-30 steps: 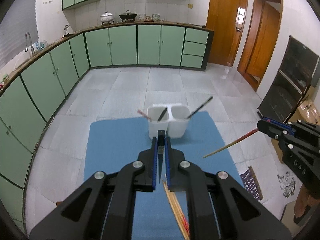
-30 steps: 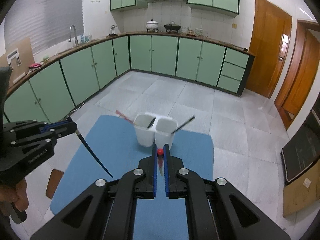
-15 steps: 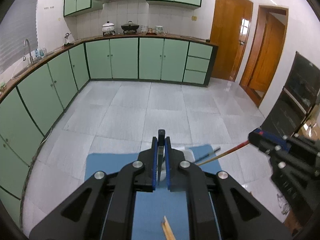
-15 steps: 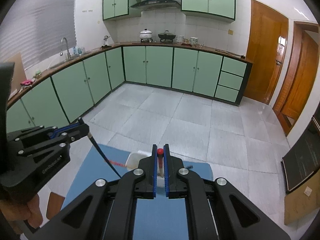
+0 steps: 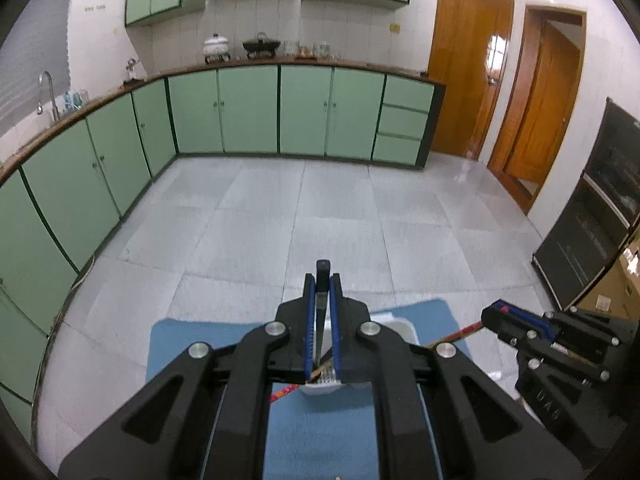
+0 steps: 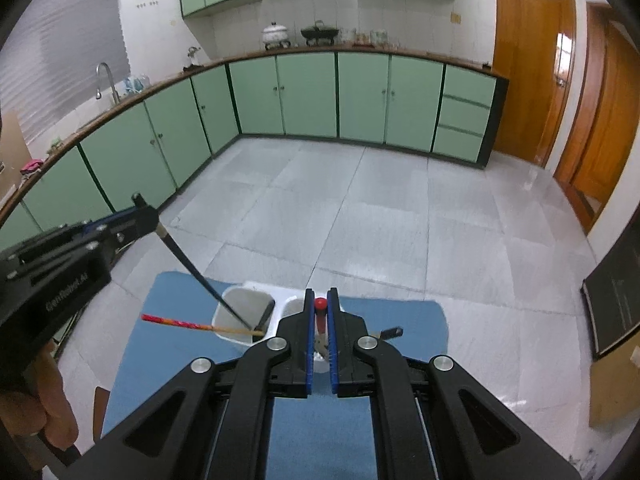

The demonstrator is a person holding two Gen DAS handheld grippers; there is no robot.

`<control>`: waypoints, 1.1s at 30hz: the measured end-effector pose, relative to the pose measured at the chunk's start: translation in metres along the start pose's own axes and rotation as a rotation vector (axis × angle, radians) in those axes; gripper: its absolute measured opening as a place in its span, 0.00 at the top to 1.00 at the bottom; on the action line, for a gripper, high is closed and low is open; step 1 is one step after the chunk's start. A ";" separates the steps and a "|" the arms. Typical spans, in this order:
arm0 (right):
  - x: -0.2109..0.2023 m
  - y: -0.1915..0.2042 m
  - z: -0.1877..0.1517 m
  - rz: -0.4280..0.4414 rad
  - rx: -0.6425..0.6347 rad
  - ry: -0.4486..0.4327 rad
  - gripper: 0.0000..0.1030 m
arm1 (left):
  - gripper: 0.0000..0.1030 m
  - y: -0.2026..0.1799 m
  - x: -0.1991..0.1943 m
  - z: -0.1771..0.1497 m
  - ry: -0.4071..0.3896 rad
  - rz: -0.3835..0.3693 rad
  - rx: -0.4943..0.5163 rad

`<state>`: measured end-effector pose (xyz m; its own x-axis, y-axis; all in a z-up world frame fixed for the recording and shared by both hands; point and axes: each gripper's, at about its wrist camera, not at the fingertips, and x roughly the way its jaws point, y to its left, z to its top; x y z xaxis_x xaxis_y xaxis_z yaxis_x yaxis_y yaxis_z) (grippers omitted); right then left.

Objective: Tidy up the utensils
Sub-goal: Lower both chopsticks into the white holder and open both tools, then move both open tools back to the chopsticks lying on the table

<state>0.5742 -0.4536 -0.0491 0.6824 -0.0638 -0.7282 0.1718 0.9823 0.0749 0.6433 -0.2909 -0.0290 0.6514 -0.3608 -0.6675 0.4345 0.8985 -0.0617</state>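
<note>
Two grippers each clamp a chopstick. On the left gripper (image 5: 322, 280) the jaws are closed on a black chopstick (image 6: 202, 280), whose blunt end sticks up past the blue pads (image 5: 308, 328). Seen from the right wrist, that stick slants down from the left gripper (image 6: 146, 216) into the left cup of the white holder (image 6: 244, 312), its tip low inside the cup. On the right gripper (image 6: 320, 304) the jaws are closed on a red-tipped chopstick (image 6: 320, 312), the red knob showing just above the pads. From the left wrist, its wooden shaft (image 5: 456, 334) runs from the right gripper (image 5: 496, 314) down toward the holder (image 5: 400, 326) and goes out of sight behind the left gripper's body.

A red-patterned chopstick (image 6: 180, 323) already leans in the left cup, its upper end pointing toward the mat's left edge. A black one (image 6: 267, 312) stands in the same cup, and another black end (image 6: 390, 333) pokes out to the right of the right cup. The holder stands near the far edge of the blue mat (image 6: 400, 320), which covers the desk.
</note>
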 end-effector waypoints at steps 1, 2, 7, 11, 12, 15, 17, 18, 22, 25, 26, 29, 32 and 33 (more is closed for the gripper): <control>0.002 -0.001 -0.003 -0.001 -0.002 0.000 0.93 | 0.92 0.001 0.003 -0.003 0.003 0.008 -0.002; 0.003 -0.002 -0.005 -0.007 -0.009 -0.005 0.93 | 0.91 0.003 0.004 -0.004 0.005 0.010 0.000; -0.007 -0.002 -0.013 0.004 0.003 -0.014 0.91 | 0.78 0.011 -0.011 -0.010 -0.012 0.033 0.009; -0.021 -0.002 -0.022 0.010 0.006 -0.025 0.91 | 0.72 0.019 -0.033 -0.016 -0.019 0.046 0.014; -0.026 -0.002 -0.026 0.008 0.003 -0.028 0.91 | 0.71 0.019 -0.038 -0.018 -0.021 0.049 0.019; -0.037 0.001 -0.036 0.013 -0.005 -0.032 0.91 | 0.70 0.024 -0.057 -0.029 -0.030 0.053 0.019; -0.044 0.000 -0.043 0.019 -0.005 -0.032 0.91 | 0.70 0.029 -0.068 -0.038 -0.030 0.047 0.011; -0.049 0.000 -0.048 0.023 -0.005 -0.034 0.91 | 0.70 0.032 -0.074 -0.044 -0.030 0.044 0.010; -0.063 0.004 -0.074 0.035 -0.016 -0.036 0.90 | 0.66 0.034 -0.091 -0.076 -0.015 0.049 0.015; -0.072 0.006 -0.099 0.035 -0.027 -0.034 0.89 | 0.66 0.037 -0.102 -0.100 -0.012 0.053 0.012; -0.074 0.007 -0.107 0.038 -0.027 -0.029 0.89 | 0.66 0.039 -0.106 -0.112 -0.005 0.053 0.007; -0.080 0.008 -0.136 0.044 -0.025 -0.021 0.89 | 0.66 0.044 -0.115 -0.141 0.017 0.050 -0.002; -0.087 0.011 -0.166 0.036 -0.040 -0.028 0.89 | 0.66 0.043 -0.124 -0.173 0.031 0.047 0.009; -0.091 0.012 -0.178 0.030 -0.051 -0.035 0.89 | 0.66 0.043 -0.129 -0.185 0.028 0.046 0.009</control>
<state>0.3877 -0.4045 -0.1036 0.7111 -0.0393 -0.7020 0.1153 0.9914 0.0613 0.4623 -0.1595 -0.0830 0.6529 -0.3120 -0.6902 0.4106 0.9115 -0.0236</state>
